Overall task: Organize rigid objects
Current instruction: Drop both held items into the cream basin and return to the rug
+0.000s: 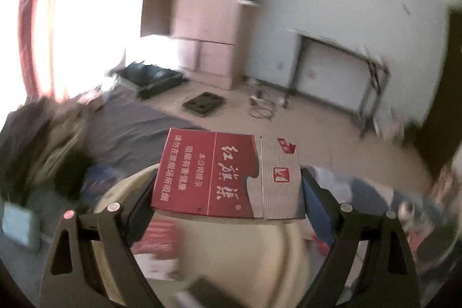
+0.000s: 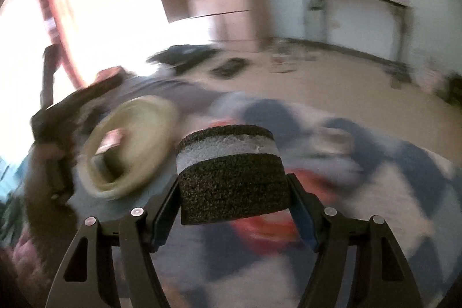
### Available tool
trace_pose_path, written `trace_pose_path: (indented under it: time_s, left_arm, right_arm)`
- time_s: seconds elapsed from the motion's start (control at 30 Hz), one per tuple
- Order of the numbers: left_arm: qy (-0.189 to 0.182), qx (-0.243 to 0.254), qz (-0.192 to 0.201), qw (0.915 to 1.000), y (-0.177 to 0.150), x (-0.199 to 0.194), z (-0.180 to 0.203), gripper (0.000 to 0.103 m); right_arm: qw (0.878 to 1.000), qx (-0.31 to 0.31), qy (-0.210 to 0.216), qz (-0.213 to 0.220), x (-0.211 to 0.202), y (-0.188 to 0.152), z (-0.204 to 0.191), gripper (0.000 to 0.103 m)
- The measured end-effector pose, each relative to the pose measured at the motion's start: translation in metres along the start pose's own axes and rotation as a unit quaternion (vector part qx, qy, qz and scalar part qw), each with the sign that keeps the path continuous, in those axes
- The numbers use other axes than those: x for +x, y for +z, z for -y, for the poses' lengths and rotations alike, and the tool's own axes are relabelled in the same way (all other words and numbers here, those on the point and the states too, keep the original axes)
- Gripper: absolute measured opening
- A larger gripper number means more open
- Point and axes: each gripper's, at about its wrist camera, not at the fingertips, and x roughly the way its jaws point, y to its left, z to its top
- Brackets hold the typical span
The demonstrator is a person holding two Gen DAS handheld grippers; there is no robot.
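Note:
My left gripper (image 1: 228,186) is shut on a red and grey cigarette box (image 1: 228,175) with Chinese print, held flat above a cream round basin (image 1: 236,259). A red item (image 1: 157,241) lies blurred inside the basin. My right gripper (image 2: 234,198) is shut on a black and grey layered sponge block (image 2: 231,172), held above a blue and white patterned cloth (image 2: 375,181). In the right wrist view the cream basin (image 2: 130,146) sits to the left with a small pinkish box (image 2: 111,140) in it.
A grey bed sheet (image 1: 135,129) lies behind the basin. A wooden wardrobe (image 1: 208,13) and a metal-framed table (image 1: 340,71) stand at the far wall. A black tray (image 1: 203,104) lies on the floor. A red item (image 2: 260,224) lies on the cloth under the sponge.

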Motion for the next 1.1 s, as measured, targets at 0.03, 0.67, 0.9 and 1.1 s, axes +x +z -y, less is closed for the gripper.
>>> trace_pose_path:
  time_s: [0.03,0.67,0.9,1.1]
  left_arm:
    - [0.008,-0.031,-0.001,0.9995,0.0,-0.001,-0.021,0.09]
    - [0.058,-0.1,-0.173,0.9781,-0.053,0.09,-0.07,0.091]
    - [0.016,-0.153,-0.13,0.9795,-0.037,0.062,-0.072,0.103]
    - [-0.065,-0.078,-0.091,0.9907,-0.014,0.029,-0.009,0.103]
  right_arm:
    - [0.999,-0.016,0.038,-0.009,0.014,0.004,-0.023,0.07]
    - [0.979,-0.126,0.064,-0.147,0.241,0.073,-0.164,0.071]
    - [0.979,-0.15,0.057,-0.122,0.244,0.076,-0.176,0.101]
    - [0.992,-0.113,0.015,-0.055,0.147,0.075,-0.132,0.103]
